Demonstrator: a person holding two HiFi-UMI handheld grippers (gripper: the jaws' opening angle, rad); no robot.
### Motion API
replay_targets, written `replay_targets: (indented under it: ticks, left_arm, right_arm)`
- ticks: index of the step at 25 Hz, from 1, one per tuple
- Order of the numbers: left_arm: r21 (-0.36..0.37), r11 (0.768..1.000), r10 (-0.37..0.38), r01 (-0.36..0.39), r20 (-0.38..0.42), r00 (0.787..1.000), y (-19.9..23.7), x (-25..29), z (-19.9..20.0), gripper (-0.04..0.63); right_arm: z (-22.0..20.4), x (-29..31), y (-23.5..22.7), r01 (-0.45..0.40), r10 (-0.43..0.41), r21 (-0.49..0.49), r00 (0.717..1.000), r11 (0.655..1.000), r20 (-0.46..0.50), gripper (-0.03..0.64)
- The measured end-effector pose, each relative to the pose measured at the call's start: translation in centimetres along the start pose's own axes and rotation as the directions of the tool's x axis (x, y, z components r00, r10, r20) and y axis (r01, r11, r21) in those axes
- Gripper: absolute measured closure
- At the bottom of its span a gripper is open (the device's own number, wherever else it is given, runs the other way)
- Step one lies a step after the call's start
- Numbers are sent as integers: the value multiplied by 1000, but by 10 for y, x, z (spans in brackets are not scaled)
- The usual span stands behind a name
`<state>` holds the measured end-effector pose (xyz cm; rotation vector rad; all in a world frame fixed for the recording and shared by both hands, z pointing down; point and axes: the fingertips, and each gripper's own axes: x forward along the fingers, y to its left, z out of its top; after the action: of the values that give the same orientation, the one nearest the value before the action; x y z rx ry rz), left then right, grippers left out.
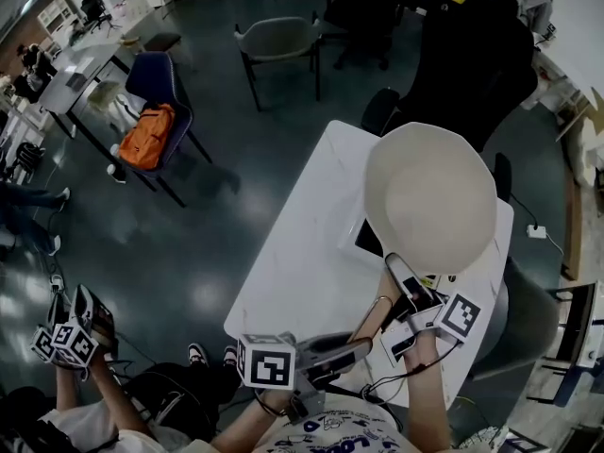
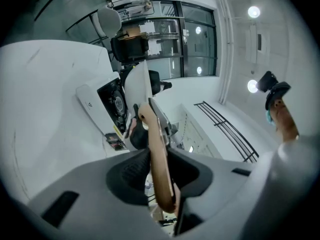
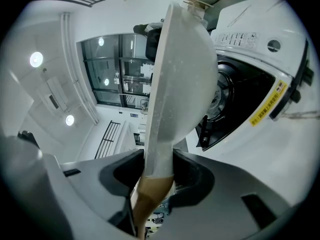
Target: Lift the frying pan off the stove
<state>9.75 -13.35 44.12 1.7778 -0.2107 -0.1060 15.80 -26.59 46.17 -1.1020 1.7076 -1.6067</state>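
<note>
The frying pan (image 1: 429, 196), cream inside, hangs tilted above the white stove (image 1: 361, 239) with its black top, on the white table (image 1: 293, 262). Its handle (image 1: 376, 311) runs back toward me, cream near the pan and wooden at the end. My right gripper (image 1: 408, 295) is shut on the handle close to the pan. My left gripper (image 1: 357, 345) is shut on the wooden end. The left gripper view has the wooden handle (image 2: 157, 154) clamped in the left gripper (image 2: 160, 169), the pan (image 2: 140, 86) edge-on and the stove (image 2: 107, 106) beyond. In the right gripper view the right gripper (image 3: 157, 166) squeezes the handle (image 3: 150, 194) below the pan (image 3: 180, 74), beside the stove (image 3: 250, 99).
Another marker-cube gripper (image 1: 66, 333) is held by a second person at lower left. A blue chair with an orange bag (image 1: 146, 135), a grey chair (image 1: 278, 41) and a black office chair (image 1: 462, 64) stand on the dark floor around the table. Cables lie near the table's front edge.
</note>
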Motion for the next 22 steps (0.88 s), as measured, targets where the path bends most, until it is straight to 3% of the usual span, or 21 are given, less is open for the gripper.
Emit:
replay_targets:
  ticks: [22]
  left_arm:
    - [25,999,-32,31,34,999,-17,-29,-14,480]
  right_arm:
    - [-40,6,24,-7,3,-45,996,999,-87,442]
